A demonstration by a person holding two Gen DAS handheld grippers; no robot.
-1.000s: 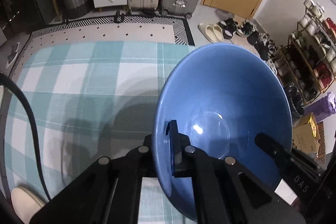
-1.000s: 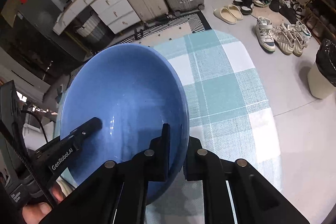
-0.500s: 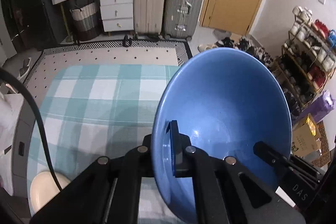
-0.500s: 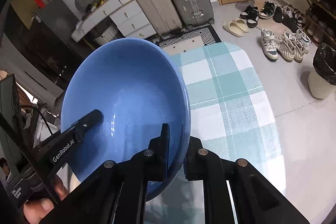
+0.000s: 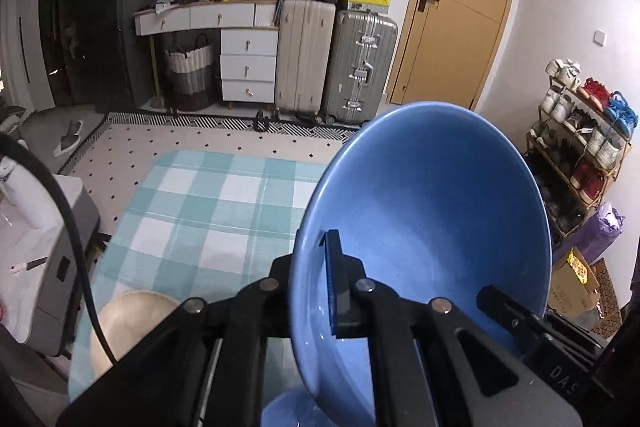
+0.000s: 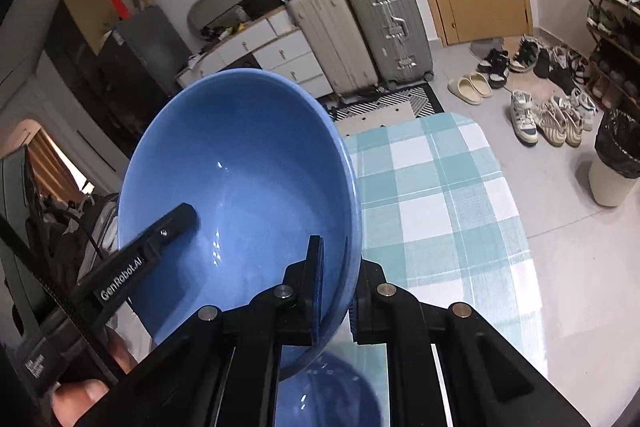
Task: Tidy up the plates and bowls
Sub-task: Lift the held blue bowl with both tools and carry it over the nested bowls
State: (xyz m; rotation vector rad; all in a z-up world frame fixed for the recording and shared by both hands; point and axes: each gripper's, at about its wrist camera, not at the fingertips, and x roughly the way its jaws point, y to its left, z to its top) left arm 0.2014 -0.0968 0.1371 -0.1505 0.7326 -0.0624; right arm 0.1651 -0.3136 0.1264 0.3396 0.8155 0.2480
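A large blue bowl [image 5: 432,219] hangs tilted in the air above the checked table [image 5: 208,211], held by its rim from both sides. My left gripper [image 5: 316,267] is shut on the bowl's left rim, one pad inside and one outside. My right gripper [image 6: 340,267] is shut on the opposite rim of the same blue bowl [image 6: 240,187]. Each gripper's finger shows in the other view, the left one [image 6: 160,239] and the right one [image 5: 504,307]. A second blue bowl [image 6: 320,387] sits below, partly hidden by the grippers. A cream bowl [image 5: 128,323] rests at the table's near left.
A grey cabinet [image 5: 60,259] stands left of the table with a black cable [image 5: 68,219] across it. Beyond are suitcases [image 5: 360,67], drawers [image 5: 248,67] and a shoe rack [image 5: 580,155]. A bin [image 6: 616,163] and shoes [image 6: 552,119] stand on the floor at the right. A hand [image 6: 76,395] grips the left tool.
Both grippers have risen and pulled back with the blue bowl between them. The table now looks smaller and farther, and the cream bowl and the second blue bowl have come into view below.
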